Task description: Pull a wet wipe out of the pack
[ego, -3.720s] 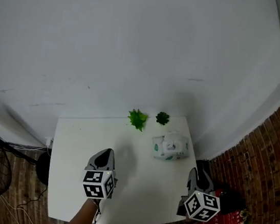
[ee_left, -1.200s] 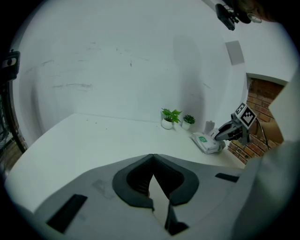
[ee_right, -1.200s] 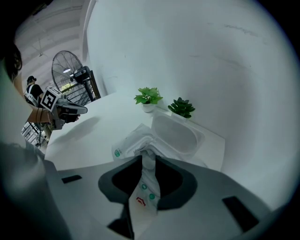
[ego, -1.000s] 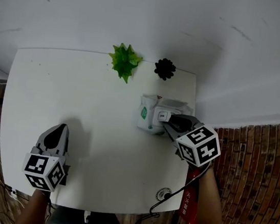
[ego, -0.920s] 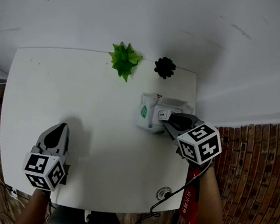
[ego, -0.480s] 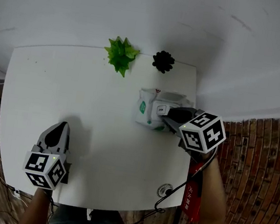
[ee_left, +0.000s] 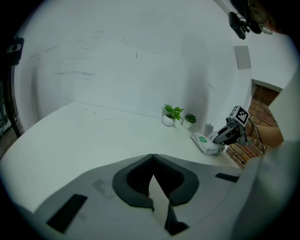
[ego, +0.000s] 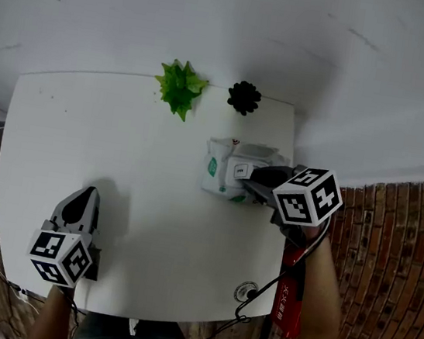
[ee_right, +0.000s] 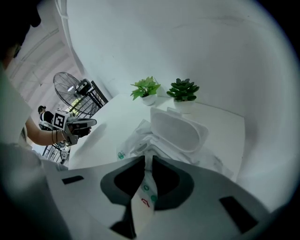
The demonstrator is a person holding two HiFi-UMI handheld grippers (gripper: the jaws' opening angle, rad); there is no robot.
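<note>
As the right gripper (ego: 246, 184) clenched the opened pack (ego: 218, 170) by its edge, the shut, empty left gripper (ego: 87, 191) at near left likely had to pull a wipe

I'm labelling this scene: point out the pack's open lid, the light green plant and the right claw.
open lid (ee_right: 180, 130): right gripper view, its inner face.
light green plant (ego: 179, 87): head view, centre of leaves.
right claw (ee_right: 148, 157): right gripper view, between its tips.
</note>
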